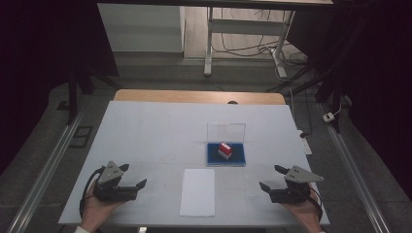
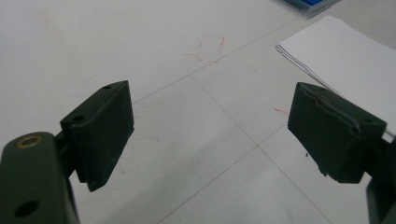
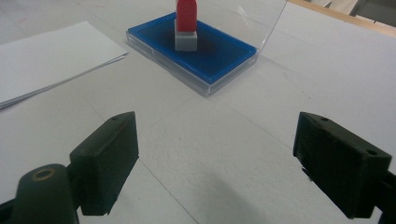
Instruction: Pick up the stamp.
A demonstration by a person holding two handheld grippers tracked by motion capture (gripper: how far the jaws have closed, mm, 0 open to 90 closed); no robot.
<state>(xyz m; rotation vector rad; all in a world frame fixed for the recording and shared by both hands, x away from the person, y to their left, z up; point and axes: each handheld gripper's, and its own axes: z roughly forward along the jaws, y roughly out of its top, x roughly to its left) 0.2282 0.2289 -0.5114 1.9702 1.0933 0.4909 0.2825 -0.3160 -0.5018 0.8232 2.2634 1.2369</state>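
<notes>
Red stamp waiting on its blue pad, both grippers idle.
Stamp (image 1: 224, 149) stands upright on the ink pad (image 1: 226, 154) mid-table, paper (image 1: 197, 191) just nearer; left gripper (image 1: 133, 175) and right gripper (image 1: 270, 177) rest wide open, holding nothing (likely stamping comes next). Best: right jaws squarely around the red handle, lift straight up.

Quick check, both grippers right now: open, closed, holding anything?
Left gripper: open, jaws wide apart, holding nothing.
Right gripper: open, jaws wide apart, holding nothing.
</notes>
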